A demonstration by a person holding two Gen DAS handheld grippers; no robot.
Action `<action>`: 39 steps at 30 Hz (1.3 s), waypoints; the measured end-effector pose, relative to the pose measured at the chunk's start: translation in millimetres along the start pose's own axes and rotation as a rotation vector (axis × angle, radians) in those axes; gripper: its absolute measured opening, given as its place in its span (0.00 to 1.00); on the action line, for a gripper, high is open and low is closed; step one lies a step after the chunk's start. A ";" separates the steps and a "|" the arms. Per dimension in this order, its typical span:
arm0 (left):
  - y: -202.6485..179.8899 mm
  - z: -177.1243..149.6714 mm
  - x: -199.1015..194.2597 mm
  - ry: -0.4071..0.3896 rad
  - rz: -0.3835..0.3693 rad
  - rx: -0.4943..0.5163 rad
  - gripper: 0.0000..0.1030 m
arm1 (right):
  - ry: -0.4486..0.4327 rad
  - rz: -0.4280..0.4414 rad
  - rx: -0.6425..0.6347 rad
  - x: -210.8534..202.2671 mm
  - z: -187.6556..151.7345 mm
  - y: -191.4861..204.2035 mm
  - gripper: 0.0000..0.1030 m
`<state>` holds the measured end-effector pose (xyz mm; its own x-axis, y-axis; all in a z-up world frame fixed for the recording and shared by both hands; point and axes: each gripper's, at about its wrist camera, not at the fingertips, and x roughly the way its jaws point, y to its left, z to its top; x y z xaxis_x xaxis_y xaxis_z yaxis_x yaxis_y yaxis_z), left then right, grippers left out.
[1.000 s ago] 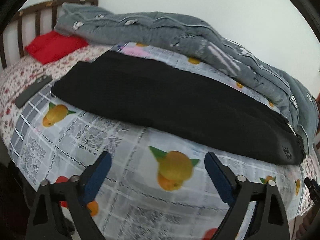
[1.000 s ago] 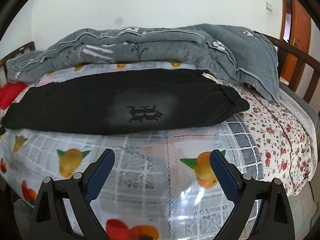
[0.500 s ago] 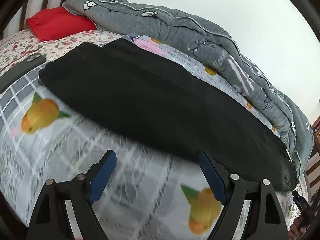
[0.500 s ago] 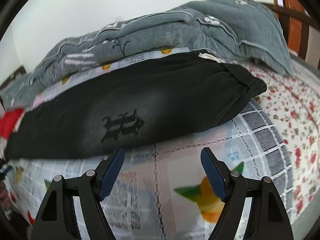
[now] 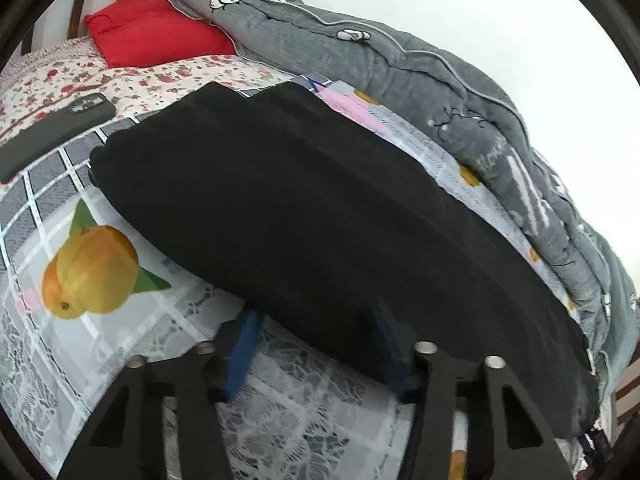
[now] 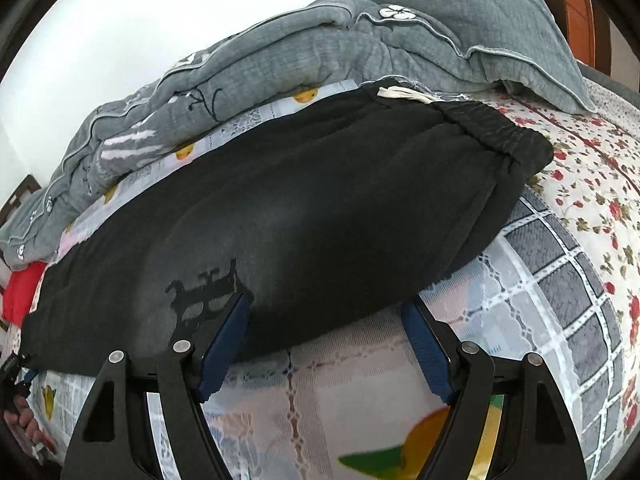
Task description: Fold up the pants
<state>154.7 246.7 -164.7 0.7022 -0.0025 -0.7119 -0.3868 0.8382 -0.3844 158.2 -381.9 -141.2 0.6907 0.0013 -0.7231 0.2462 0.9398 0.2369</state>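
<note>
Black pants (image 5: 304,208) lie lengthwise across the bed, folded leg on leg. Their cuffs (image 5: 120,152) are at the left in the left wrist view; the waistband (image 6: 500,140) and a black logo print (image 6: 204,292) show in the right wrist view. My left gripper (image 5: 316,328) sits at the pants' near edge. Its jaws are closing with that edge between them, and the pads stand apart from the cloth. My right gripper (image 6: 326,308) is open at the near edge by the logo, its fingertips (image 6: 408,312) straddling the hem.
A rolled grey quilt (image 5: 400,64) runs behind the pants, with a red pillow (image 5: 156,36) by the wooden headboard. A phone in a dark case (image 5: 52,128) lies on the floral sheet left of the cuffs. A fruit-print cover (image 5: 92,276) lies under the pants.
Both grippers came forward and down to the near edge of the pants, each rolling a little. The left jaws narrowed a lot around the edge; the right jaws narrowed slightly.
</note>
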 end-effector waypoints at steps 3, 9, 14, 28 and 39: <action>0.6 3.4 0.9 0.006 0.039 0.012 0.24 | 0.001 -0.014 -0.012 3.3 3.9 3.2 0.47; 6.7 12.4 -16.5 -0.040 -0.018 -0.017 0.10 | -0.026 0.023 -0.026 -6.1 11.0 8.8 0.19; -7.6 26.4 -35.6 -0.108 -0.034 0.031 0.10 | -0.110 0.063 -0.062 -32.0 29.8 18.5 0.17; -56.8 74.3 -23.9 -0.201 -0.014 0.147 0.10 | -0.193 0.087 -0.120 -23.8 76.8 44.3 0.15; -94.8 107.8 19.9 -0.242 0.022 0.230 0.10 | -0.209 0.059 -0.162 16.5 125.8 69.6 0.14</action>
<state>269.8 226.0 -79.2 0.8273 0.1238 -0.5480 -0.2780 0.9379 -0.2076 272.3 -359.4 -55.1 0.8302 0.0026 -0.5574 0.1013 0.9826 0.1555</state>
